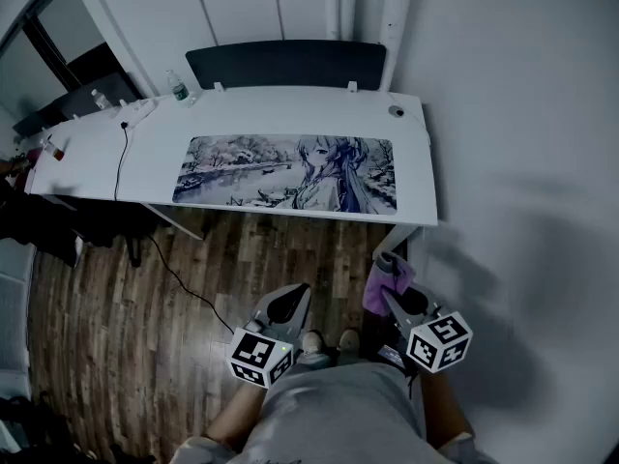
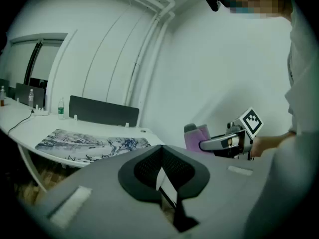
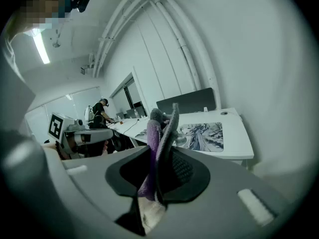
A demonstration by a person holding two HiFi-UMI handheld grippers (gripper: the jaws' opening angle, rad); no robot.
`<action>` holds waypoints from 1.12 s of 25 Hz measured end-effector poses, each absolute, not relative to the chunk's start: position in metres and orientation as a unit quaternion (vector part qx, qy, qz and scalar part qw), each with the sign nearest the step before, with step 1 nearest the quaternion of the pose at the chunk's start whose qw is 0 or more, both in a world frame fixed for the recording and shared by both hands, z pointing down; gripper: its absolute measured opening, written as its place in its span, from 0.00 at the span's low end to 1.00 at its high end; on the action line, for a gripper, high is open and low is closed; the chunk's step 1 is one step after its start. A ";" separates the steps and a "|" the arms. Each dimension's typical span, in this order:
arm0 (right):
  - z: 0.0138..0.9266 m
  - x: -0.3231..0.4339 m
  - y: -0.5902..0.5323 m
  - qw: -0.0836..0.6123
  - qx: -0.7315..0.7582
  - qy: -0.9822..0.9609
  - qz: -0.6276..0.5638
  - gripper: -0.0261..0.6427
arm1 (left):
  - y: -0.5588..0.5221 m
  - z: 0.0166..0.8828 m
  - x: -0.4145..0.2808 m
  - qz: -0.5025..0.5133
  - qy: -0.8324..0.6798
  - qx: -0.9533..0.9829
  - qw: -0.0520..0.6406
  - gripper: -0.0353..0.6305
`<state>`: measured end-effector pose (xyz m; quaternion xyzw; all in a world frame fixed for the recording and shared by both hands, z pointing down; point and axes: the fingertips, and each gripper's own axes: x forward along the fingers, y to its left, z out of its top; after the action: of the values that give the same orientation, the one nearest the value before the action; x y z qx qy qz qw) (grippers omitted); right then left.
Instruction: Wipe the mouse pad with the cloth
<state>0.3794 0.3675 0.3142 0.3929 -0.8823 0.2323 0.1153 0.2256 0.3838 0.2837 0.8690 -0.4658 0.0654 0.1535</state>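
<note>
The right gripper [image 1: 391,296] pinches a crumpled, upright purple cloth [image 1: 384,276]; the left gripper [image 1: 290,303] is pressed together.

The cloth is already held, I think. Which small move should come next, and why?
Probably step forward and bring the right gripper toward the long printed mouse pad. Its jaws are shut on the crumpled purple cloth, but it hangs above the wood floor, short of the white desk, so wiping cannot start.

no lettering, brand or number can be read; the label of the bottle [image 1: 178,87] on the desk [image 1: 414,177] is shown too small.
</note>
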 end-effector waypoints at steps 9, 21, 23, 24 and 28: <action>0.309 0.370 0.369 0.114 0.394 -0.884 0.222 0.18 | 0.389 0.285 0.215 0.063 -0.467 0.868 0.155 0.08; 0.305 0.353 0.374 0.095 0.422 -0.871 0.234 0.18 | 0.397 0.281 0.180 0.055 -0.456 0.875 0.151 0.08; 0.308 0.351 0.375 0.097 0.425 -0.869 0.235 0.18 | 0.398 0.283 0.176 0.056 -0.452 0.877 0.150 0.08; 0.308 0.351 0.375 0.097 0.426 -0.868 0.237 0.18 | 0.398 0.285 0.175 0.057 -0.451 0.878 0.151 0.08; 0.306 0.347 0.364 0.091 0.427 -0.868 0.238 0.18 | 0.391 0.287 0.172 0.058 -0.443 0.881 0.158 0.08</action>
<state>0.3468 0.3639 0.3061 0.4271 -0.8675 0.2382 0.0909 0.1721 0.3909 0.2874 0.8806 -0.4429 0.0584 0.1584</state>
